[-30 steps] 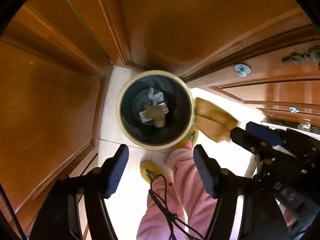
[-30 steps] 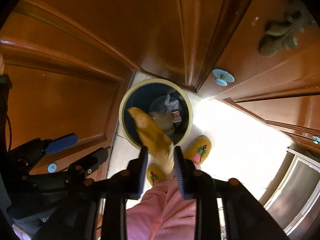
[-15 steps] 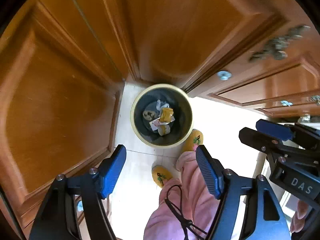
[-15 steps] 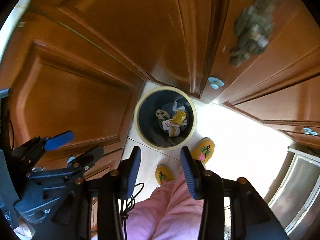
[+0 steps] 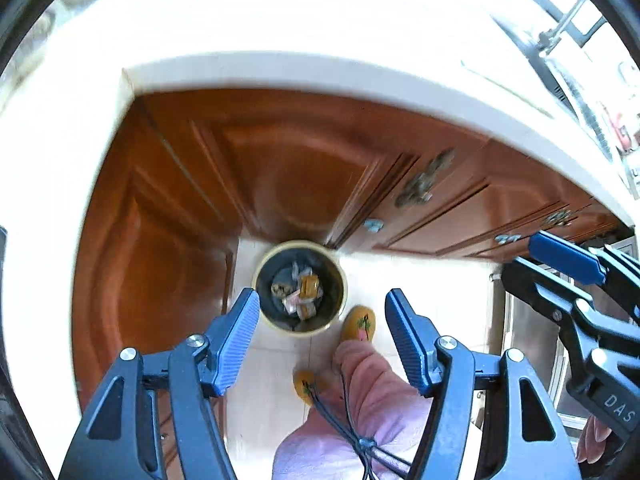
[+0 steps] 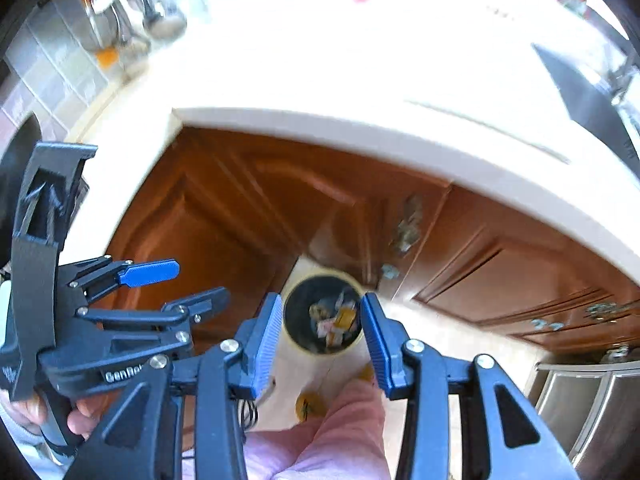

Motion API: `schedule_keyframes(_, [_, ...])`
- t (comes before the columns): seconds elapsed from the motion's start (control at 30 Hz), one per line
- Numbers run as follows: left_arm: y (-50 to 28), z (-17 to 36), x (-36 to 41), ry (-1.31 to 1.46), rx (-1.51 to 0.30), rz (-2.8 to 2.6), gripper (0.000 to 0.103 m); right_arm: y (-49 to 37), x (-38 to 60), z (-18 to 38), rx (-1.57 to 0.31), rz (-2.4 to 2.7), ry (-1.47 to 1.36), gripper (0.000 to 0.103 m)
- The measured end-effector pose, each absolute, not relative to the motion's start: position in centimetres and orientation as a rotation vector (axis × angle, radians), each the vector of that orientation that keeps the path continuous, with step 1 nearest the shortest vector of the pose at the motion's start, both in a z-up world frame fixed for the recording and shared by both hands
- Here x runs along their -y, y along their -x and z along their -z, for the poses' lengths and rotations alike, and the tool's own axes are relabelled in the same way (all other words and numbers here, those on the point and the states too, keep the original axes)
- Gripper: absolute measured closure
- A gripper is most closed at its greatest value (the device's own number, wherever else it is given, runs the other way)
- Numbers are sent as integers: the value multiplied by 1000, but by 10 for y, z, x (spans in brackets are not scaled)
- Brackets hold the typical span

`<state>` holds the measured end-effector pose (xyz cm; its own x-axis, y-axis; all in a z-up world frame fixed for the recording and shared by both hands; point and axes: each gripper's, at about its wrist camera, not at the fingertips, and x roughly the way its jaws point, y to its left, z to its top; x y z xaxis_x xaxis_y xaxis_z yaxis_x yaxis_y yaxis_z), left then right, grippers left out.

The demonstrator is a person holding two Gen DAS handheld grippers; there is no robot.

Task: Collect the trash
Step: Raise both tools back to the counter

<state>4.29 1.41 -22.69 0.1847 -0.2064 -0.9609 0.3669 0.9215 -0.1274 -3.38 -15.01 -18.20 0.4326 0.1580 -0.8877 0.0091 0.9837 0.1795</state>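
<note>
A round cream-rimmed trash bin stands on the floor far below, in the cabinet corner; it also shows in the right wrist view. Crumpled wrappers and a yellow-brown piece of trash lie inside it, also seen in the right wrist view. My left gripper is open and empty, high above the bin. My right gripper is open and empty, also high above it. Each gripper shows at the edge of the other's view.
A pale countertop fills the top of both views, over brown wooden cabinets. Hanging utensils and a dark sink are on it. The person's pink legs and yellow slippers stand by the bin.
The right gripper opened and let go of the yellow-brown trash, which now lies in the bin. Both grippers have risen from near the bin up to countertop height.
</note>
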Motion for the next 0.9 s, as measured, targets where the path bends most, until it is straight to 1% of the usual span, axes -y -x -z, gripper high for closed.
schedule_keyframes(0.2, [-39, 157, -1, -149, -1183, 438, 39, 52, 172, 129, -983, -10, -160, 62])
schedule_keyframes(0.23, [-39, 146, -1, -150, -1162, 445, 37, 54, 176, 120, -966, 0, -167, 62])
schedule_keyframes(0.27, [-38, 134, 0, -150, -1138, 453, 33, 56, 180, 112, -954, 7, -174, 62])
schedule_keyframes(0.3, [-36, 127, 1, -152, -1121, 454, 30, 58, 184, 104, -945, 14, -181, 62])
schedule_keyframes(0.4, [-32, 96, 8, -163, -1066, 480, 30, 65, 196, 77, -903, 30, -204, 62])
schedule_keyframes(0.57, [-21, 47, 15, -194, -915, 485, 29, 74, 206, 57, -843, 50, -204, 62])
schedule_keyframes(0.7, [-17, 25, 17, -220, -818, 478, 28, 76, 207, 47, -831, 56, -193, 62])
schedule_keyframes(0.8, [-23, 18, 16, -218, -794, 481, 25, 72, 207, 44, -828, 60, -189, 62])
schedule_keyframes(0.9, [-35, 15, 11, -196, -792, 474, 25, 64, 208, 41, -827, 59, -194, 62])
